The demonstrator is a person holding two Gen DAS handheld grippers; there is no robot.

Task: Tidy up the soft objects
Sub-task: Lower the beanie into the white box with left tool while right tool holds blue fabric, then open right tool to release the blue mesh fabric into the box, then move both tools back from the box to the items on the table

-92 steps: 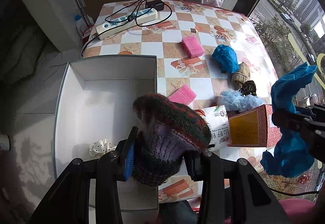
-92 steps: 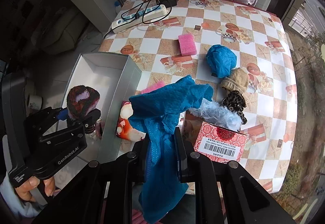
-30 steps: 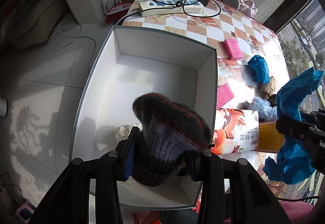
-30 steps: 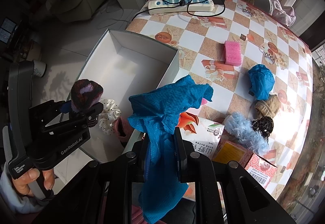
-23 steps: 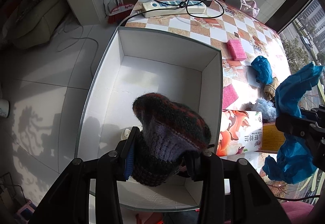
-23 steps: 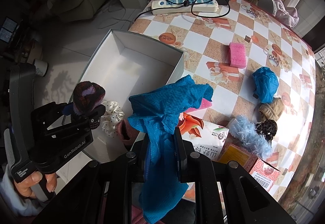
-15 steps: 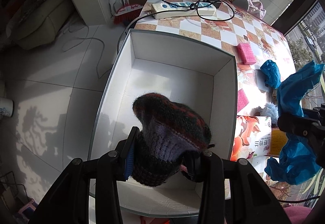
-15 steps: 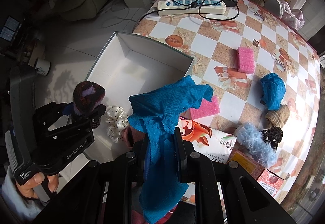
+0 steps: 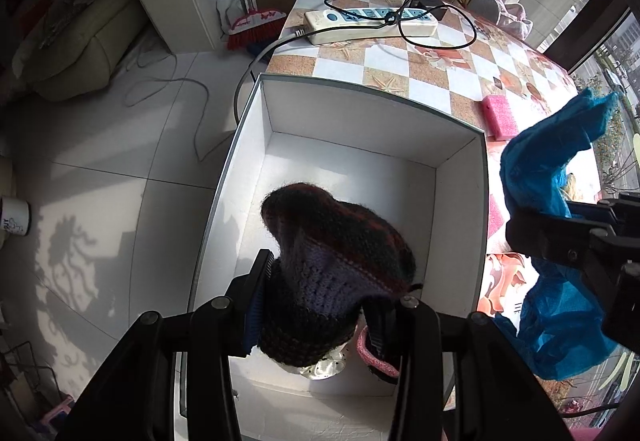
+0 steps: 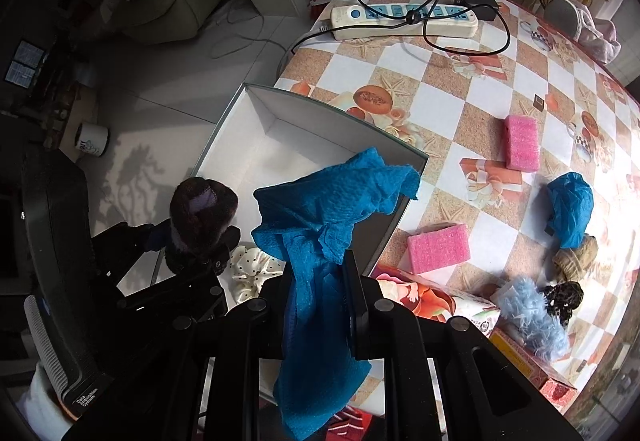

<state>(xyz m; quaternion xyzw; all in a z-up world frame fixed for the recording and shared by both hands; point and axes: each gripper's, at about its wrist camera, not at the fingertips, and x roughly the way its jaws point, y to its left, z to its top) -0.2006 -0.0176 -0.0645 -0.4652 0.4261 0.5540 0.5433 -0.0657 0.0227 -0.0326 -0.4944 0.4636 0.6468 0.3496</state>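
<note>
In the left wrist view, a knitted hat (image 9: 332, 269) is clamped by the downward-pointing left gripper (image 9: 316, 295) above the white box (image 9: 460, 177). A blue cloth (image 10: 320, 241) is pinched by the right gripper (image 10: 320, 289), also pointed steeply down.

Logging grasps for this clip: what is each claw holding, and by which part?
Left claw: knitted hat, pinched at its lower band. Right claw: blue cloth, clamped around its middle.

Hard daylight enters from the window (image 9: 612, 53) at two o'clock, bleaching the checked tablecloth (image 10: 472, 109) and the white box (image 9: 360, 149). Crisp plant shadows fall on the floor tiles (image 9: 68, 253) at nine o'clock. The upper-left room sinks into gloom. Fisheye bending curves every edge, and black vignetting fills the corners; the centre stays sharp.
</note>
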